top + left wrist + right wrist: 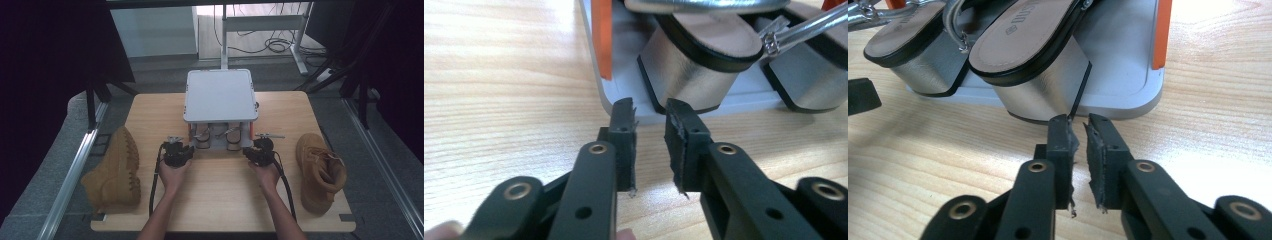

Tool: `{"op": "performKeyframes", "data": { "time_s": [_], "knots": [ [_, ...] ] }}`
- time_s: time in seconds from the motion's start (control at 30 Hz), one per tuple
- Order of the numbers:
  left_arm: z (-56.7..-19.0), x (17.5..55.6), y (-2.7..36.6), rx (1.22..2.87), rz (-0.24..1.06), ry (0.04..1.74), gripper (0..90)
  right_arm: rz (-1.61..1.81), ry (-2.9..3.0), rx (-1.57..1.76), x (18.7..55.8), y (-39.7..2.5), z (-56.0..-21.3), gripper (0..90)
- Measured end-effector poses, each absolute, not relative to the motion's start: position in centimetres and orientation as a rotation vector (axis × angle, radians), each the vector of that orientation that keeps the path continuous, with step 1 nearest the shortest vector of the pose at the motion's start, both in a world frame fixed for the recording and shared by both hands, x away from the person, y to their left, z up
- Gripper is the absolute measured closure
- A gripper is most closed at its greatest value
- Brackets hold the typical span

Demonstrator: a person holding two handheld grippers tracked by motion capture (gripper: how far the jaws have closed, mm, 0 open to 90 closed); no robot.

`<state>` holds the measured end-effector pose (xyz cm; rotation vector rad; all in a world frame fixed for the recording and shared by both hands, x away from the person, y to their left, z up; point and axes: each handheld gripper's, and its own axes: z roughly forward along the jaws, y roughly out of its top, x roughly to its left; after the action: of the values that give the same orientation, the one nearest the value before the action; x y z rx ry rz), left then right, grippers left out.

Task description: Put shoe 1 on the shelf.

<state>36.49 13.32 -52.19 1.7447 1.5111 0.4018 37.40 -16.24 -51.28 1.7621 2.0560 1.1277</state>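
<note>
Beside the rack (220,95) (boots (114,172) flank it) wait sandals (1028,35)

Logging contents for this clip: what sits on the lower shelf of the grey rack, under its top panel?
A pair of sandals with silver block heels stands on the lower shelf between orange posts. The top panel covers their front parts.

Bare bench (220,190) lies open along the near edge between the two boots (114,172) (320,172). Toward the far edge, the grey rack (220,95) with sandals (1023,45) on its lower shelf blocks the middle.
</note>
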Motion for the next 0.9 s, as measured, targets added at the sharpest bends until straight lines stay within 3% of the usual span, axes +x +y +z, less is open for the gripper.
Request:
{"op": "performKeyframes", "data": {
  "time_s": [0.47,0.9],
  "knots": [
    [-52.0,36.9,13.2,1.770,0.385,1.498,83.8,1.117,2.044,1.749,37.6,-16.4,-51.3,89.1],
    [-52.1,37.7,11.9,1.792,0.359,1.481,87.0,1.132,2.041,1.730,38.4,-14.8,-51.6,89.3]
  ]
}}
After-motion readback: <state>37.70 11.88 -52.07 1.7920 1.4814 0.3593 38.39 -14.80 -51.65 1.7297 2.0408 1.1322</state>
